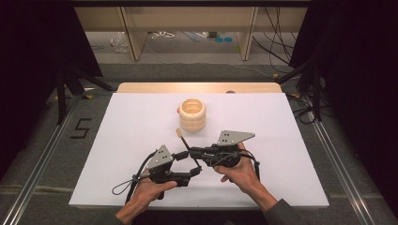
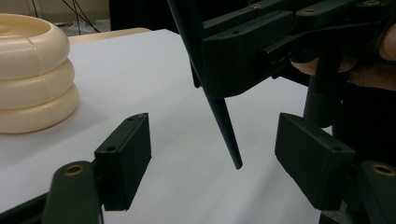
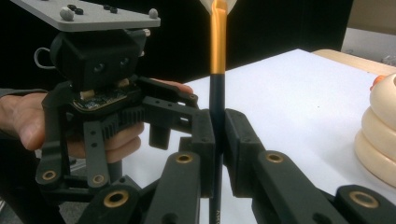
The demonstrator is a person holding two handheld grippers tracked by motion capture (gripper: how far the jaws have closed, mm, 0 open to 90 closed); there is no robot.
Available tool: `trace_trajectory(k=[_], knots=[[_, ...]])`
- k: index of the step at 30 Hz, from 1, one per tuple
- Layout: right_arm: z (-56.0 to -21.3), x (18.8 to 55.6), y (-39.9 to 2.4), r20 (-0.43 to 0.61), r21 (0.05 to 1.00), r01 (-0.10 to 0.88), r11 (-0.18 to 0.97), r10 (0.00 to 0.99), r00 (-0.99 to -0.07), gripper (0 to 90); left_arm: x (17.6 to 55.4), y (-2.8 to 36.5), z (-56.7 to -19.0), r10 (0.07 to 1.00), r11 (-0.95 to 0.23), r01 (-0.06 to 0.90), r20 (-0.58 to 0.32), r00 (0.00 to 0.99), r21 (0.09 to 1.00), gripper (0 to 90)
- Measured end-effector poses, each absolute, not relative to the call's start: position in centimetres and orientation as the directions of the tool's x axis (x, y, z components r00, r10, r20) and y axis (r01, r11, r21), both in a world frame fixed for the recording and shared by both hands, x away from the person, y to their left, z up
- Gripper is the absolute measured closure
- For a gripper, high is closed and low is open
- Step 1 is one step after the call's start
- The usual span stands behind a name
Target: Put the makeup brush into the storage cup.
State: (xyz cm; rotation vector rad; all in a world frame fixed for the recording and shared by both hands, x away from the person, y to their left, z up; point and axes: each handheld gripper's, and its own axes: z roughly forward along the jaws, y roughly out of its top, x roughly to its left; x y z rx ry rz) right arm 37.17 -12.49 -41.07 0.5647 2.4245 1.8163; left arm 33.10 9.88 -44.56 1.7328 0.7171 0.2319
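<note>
On the floor left of the table, perhaps "5".

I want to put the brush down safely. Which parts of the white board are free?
The white board is bare left and right of the cream ringed holder, up to both side edges. It is crowded near the front middle, where the left gripper and right gripper meet around the brush.

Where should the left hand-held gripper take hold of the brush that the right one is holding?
On the bare dark handle end of the brush, below the right hand-held gripper. The shaft is thin and tapered, and that end hangs between the pads of the open left hand-held gripper, so close squarely across it.
</note>
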Motion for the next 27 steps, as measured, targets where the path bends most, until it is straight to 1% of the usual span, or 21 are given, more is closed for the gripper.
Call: trace_trajectory(k=[2, 9, 10, 11, 12, 14, 17, 20, 25, 27], knots=[[-41.13, 37.21, -12.33, 0.175, 0.940, 0.253, 0.230, 0.311, -0.934, 83.6, 33.17, 9.80, -44.59, 0.570, -0.131, 0.336, -0.207, 0.796, 0.933, 29.1], [-41.34, 37.15, -12.07, 0.179, 0.935, 0.257, 0.243, 0.301, -0.937, 83.6, 33.20, 9.76, -44.59, 0.563, -0.113, 0.347, -0.228, 0.794, 0.931, 34.9], [-41.43, 37.27, -12.00, 0.156, 0.946, 0.230, 0.228, 0.303, -0.940, 83.6, 33.17, 9.83, -44.53, 0.565, -0.121, 0.347, -0.223, 0.794, 0.930, 35.5], [-41.42, 37.22, -11.99, 0.162, 0.945, 0.236, 0.228, 0.299, -0.940, 83.6, 33.15, 9.82, -44.54, 0.567, -0.113, 0.354, -0.232, 0.790, 0.929, 36.3], [-41.42, 37.18, -11.95, 0.163, 0.945, 0.236, 0.227, 0.300, -0.940, 83.6, 33.29, 9.91, -44.52, 0.559, -0.125, 0.337, -0.215, 0.801, 0.933, 36.9], [-41.43, 37.16, -11.93, 0.164, 0.944, 0.238, 0.231, 0.299, -0.940, 83.6, 33.17, 9.86, -44.50, 0.568, -0.107, 0.358, -0.239, 0.788, 0.927, 38.4], [-41.45, 36.98, -11.86, 0.177, 0.939, 0.255, 0.233, 0.308, -0.935, 83.6, 33.18, 9.90, -44.47, 0.566, -0.103, 0.365, -0.247, 0.787, 0.925, 40.4], [-41.50, 36.98, -11.77, 0.188, 0.938, 0.260, 0.228, 0.294, -0.937, 83.6, 33.25, 9.98, -44.43, 0.565, -0.100, 0.371, -0.254, 0.785, 0.923, 42.6], [-41.39, 36.98, -11.89, 0.178, 0.938, 0.256, 0.233, 0.308, -0.935, 83.6, 33.28, 10.03, -44.38, 0.559, -0.097, 0.370, -0.257, 0.789, 0.924, 46.3], [-41.41, 36.97, -11.86, 0.190, 0.936, 0.263, 0.234, 0.294, -0.937, 83.6, 33.26, 10.05, -44.38, 0.556, -0.103, 0.369, -0.255, 0.792, 0.923, 47.8]])
